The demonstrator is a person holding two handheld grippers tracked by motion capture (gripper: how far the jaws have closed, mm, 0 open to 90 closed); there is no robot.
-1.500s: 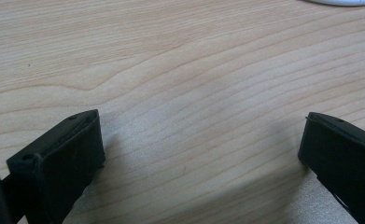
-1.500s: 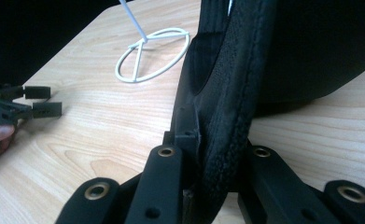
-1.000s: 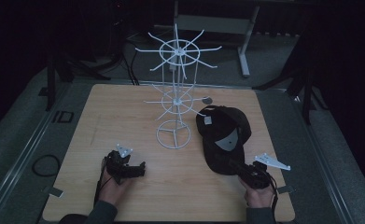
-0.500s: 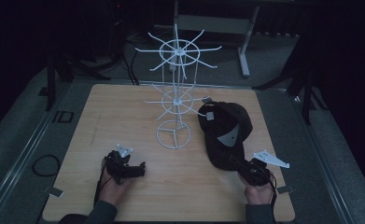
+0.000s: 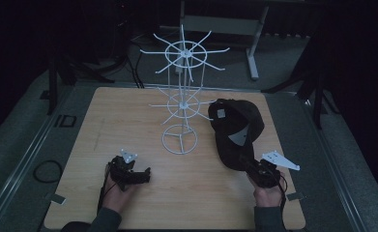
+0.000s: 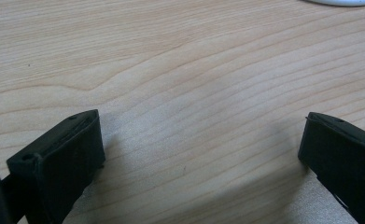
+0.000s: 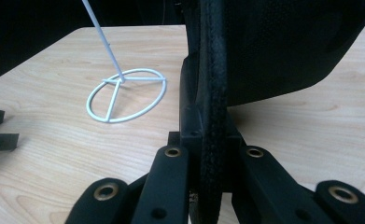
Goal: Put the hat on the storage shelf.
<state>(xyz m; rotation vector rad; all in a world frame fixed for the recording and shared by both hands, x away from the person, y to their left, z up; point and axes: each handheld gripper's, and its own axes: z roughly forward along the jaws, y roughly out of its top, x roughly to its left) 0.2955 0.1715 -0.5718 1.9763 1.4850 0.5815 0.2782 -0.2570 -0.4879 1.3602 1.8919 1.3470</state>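
Cap (image 5: 235, 128) lies on the table's (image 5: 128, 116) right half, just right of the white rack (image 5: 181, 104). Going left to right: the left gripper (image 5: 140, 175) rests near the front edge, jaws spread over bare wood; the right gripper (image 5: 248, 165) pinches the cap's brim edge.

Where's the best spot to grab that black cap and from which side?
Take the black cap by its brim edge, coming in from the near side of the table. The brim is thin and stiff, and it points toward the person; the right gripper is already shut on it edge-on.
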